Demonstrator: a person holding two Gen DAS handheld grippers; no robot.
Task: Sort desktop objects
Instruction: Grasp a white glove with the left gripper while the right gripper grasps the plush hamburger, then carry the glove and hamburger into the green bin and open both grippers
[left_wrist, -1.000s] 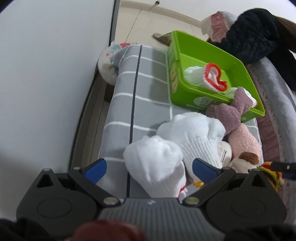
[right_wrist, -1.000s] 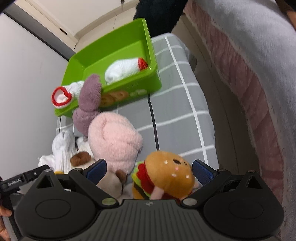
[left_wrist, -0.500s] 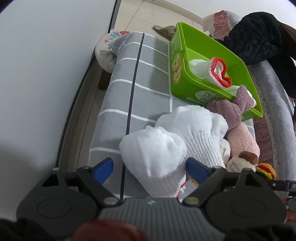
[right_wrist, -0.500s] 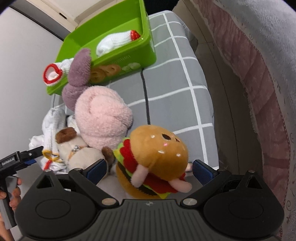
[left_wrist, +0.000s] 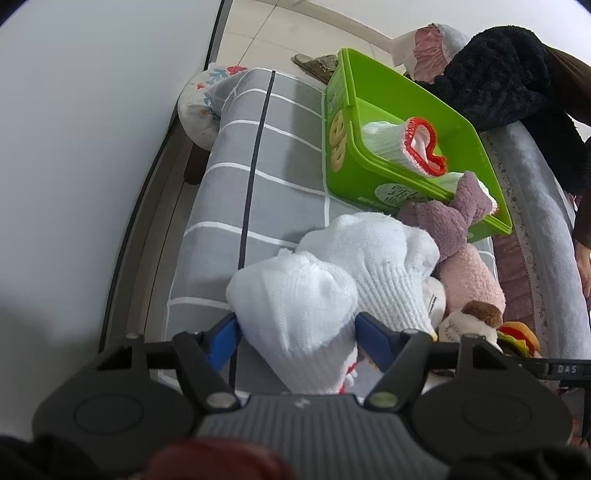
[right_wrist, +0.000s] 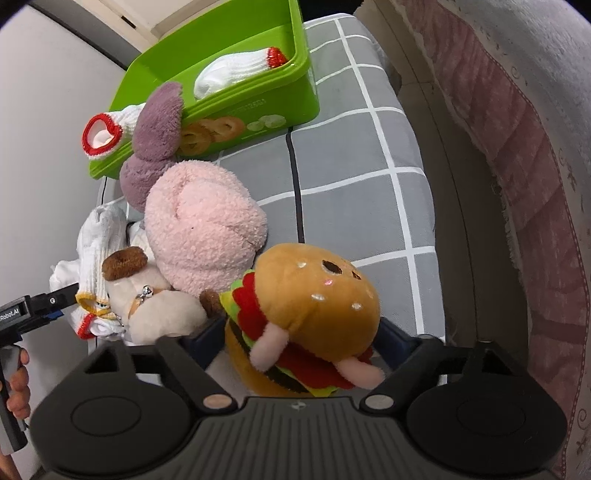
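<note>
My left gripper (left_wrist: 295, 338) is shut on a white sock (left_wrist: 295, 306), its blue fingers pressing the sock's sides. A second white sock (left_wrist: 380, 258) lies just behind it. My right gripper (right_wrist: 301, 339) is shut on a hamburger plush (right_wrist: 314, 317). A green bin (left_wrist: 402, 122) stands at the far end of the grey checked cushion (left_wrist: 258, 170) and holds white socks with red cuffs (left_wrist: 402, 144). The bin also shows in the right wrist view (right_wrist: 258, 99). A pink and purple plush (right_wrist: 199, 225) and a beige dog plush (right_wrist: 159, 314) lie between the grippers.
A white wall (left_wrist: 81, 147) runs along the left. A black garment (left_wrist: 517, 85) and a pink-edged blanket (right_wrist: 517, 147) lie on the right. A floral stool (left_wrist: 199, 107) stands beyond the cushion's far left corner.
Both grippers have closed, the left on the white sock and the right on the hamburger plush. The hamburger plush now sits higher and larger in the right wrist view.
</note>
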